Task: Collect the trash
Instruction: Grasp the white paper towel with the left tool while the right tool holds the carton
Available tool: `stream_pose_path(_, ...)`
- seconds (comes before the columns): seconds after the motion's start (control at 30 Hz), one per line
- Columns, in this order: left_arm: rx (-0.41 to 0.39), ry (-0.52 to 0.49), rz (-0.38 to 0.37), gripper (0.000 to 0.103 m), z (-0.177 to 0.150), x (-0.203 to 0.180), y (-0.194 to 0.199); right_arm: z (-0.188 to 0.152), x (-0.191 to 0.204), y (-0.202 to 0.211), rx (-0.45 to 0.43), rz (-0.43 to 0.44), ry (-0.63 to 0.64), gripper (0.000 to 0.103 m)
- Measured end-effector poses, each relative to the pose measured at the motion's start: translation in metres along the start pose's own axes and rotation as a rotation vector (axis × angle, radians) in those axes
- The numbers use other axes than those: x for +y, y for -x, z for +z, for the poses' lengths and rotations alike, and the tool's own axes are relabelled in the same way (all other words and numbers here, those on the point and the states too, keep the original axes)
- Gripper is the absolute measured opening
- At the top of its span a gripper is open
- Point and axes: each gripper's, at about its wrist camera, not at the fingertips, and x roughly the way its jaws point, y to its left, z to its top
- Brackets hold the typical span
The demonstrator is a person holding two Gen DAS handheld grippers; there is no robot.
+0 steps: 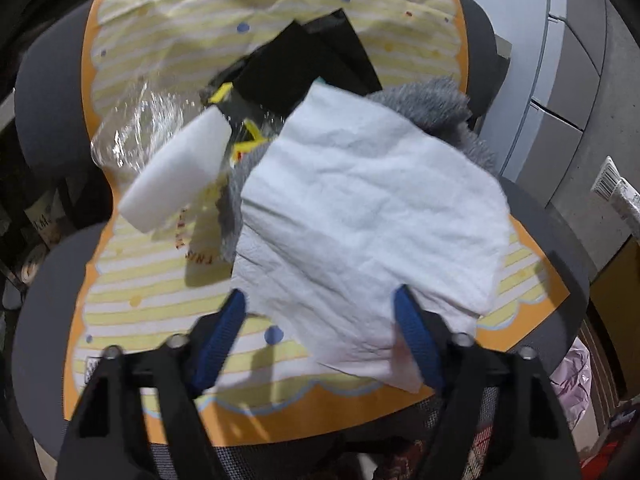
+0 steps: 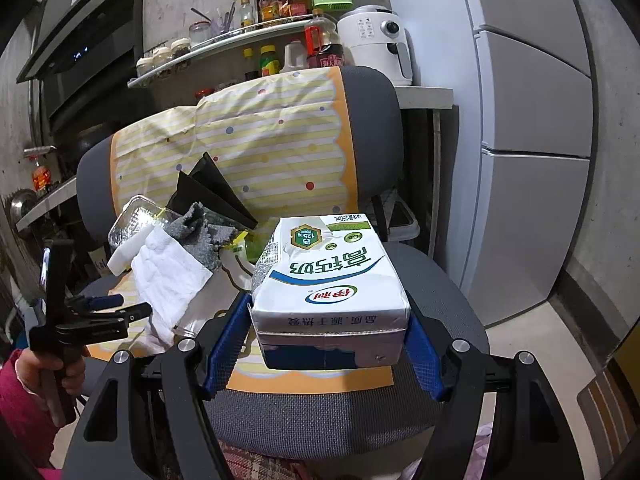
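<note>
The left claw (image 1: 320, 320) stands wide, its blue pads straddling the near edge of a crumpled white paper napkin (image 1: 372, 216) lying ahead on the striped yellow chair cover (image 1: 160, 284). The right claw (image 2: 326, 332) clamps a white milk carton (image 2: 332, 280) near the seat's front edge.

A white paper napkin (image 1: 372, 220) lies crumpled and spread over a grey fuzzy cloth (image 1: 436, 108) on the striped yellow cover (image 1: 160, 276) of the chair seat. Just beside it sits a white foam block (image 1: 176, 176), tilted, with a clear plastic tray (image 1: 136, 128) behind it and a black folded sheet (image 1: 304, 64) leaning against the backrest. A milk carton (image 2: 332, 292) — white with green and blue print, its top dented — rests on its side near the seat's front edge, well apart from the black sheet.
</note>
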Motion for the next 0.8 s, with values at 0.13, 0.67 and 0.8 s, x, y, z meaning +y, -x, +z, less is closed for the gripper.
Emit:
stream_pose_path(0.13,0.008,0.003,-0.039,0.023,0.001,0.002,0.000,0.001,0.002,-0.002,0.000,0.001,0.002,0.073)
stream_pose_path(0.67,-0.094,-0.015,-0.007,0.073,0.017,0.000,0.043,-0.005,0.000,-0.005,0.024,0.029,-0.006,0.073)
stream_pose_path(0.8,-0.018,0.040,-0.038,0.061,0.008,0.013,0.001,-0.006,-0.002,-0.005,0.030,0.023,-0.003,0.073)
